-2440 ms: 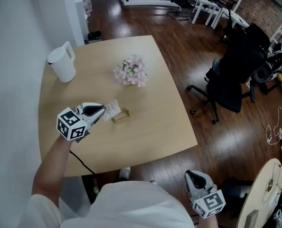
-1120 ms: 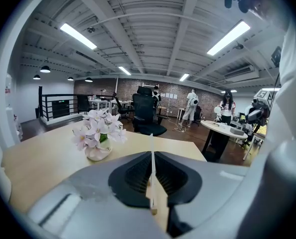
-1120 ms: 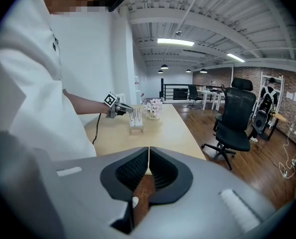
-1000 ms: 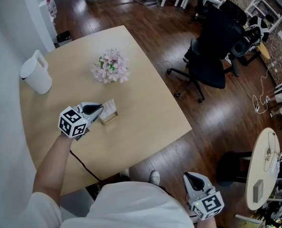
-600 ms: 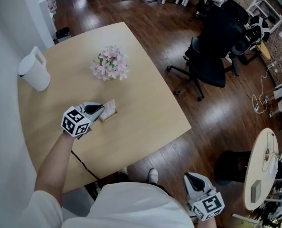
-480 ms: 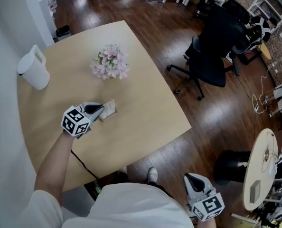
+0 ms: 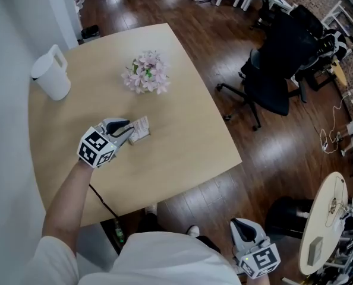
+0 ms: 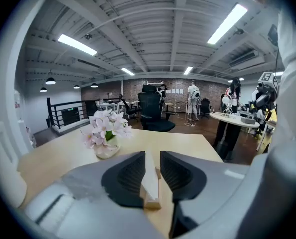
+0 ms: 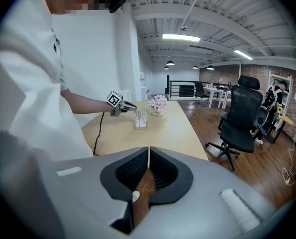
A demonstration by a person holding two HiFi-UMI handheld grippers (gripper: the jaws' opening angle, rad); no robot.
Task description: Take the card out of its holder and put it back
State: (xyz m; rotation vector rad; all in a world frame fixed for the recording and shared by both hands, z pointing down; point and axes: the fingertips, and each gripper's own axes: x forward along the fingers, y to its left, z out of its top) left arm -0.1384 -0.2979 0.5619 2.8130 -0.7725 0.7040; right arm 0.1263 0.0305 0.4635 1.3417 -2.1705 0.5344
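Observation:
A white card (image 7: 141,127) stands upright in its small wooden holder (image 8: 152,202) on the light wood table (image 7: 182,135). My left gripper (image 7: 128,129) is at the card from the left. In the left gripper view the card (image 8: 150,176) is edge-on between the jaws, which are opening, with a gap on each side. My right gripper (image 7: 240,223) hangs low beside my body, off the table, shut and empty (image 9: 149,151). The right gripper view shows the card and holder (image 9: 140,118) far off, with the left gripper (image 9: 127,106) at them.
A white jug (image 7: 51,76) stands at the table's far left and a vase of pink flowers (image 7: 145,73) beyond the card. A cable (image 7: 102,203) drops over the near edge. Black office chairs (image 7: 277,70) stand on the dark wood floor to the right.
The card was held beside the holder earlier; it now stands in the holder. The left gripper has stayed at it. The right gripper has kept low.

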